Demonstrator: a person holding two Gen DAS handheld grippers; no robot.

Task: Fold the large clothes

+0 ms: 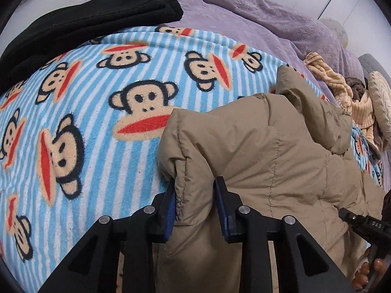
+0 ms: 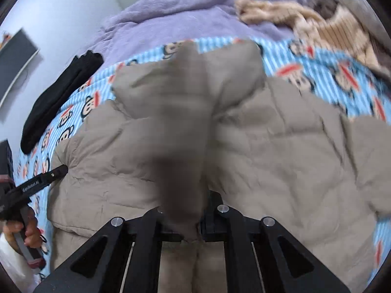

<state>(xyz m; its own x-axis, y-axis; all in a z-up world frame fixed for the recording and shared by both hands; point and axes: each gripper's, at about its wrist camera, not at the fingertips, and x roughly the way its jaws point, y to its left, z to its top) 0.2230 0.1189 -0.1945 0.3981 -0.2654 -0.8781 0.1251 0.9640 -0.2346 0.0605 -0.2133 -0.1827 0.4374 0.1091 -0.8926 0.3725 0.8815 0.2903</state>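
A tan puffer jacket lies on a blue striped monkey-print blanket. My left gripper is shut on a fold of the jacket's edge, between its blue-padded fingers. My right gripper is shut on another bunched part of the jacket, which rises blurred in front of the lens. The jacket spreads crumpled across the blanket in the right wrist view. Each gripper shows in the other's view: the right one at the lower right edge, the left one at the left edge.
A folded black garment lies at the blanket's far left, also in the right wrist view. A purple bedspread covers the bed behind. A striped cream garment and a pillow lie at the right.
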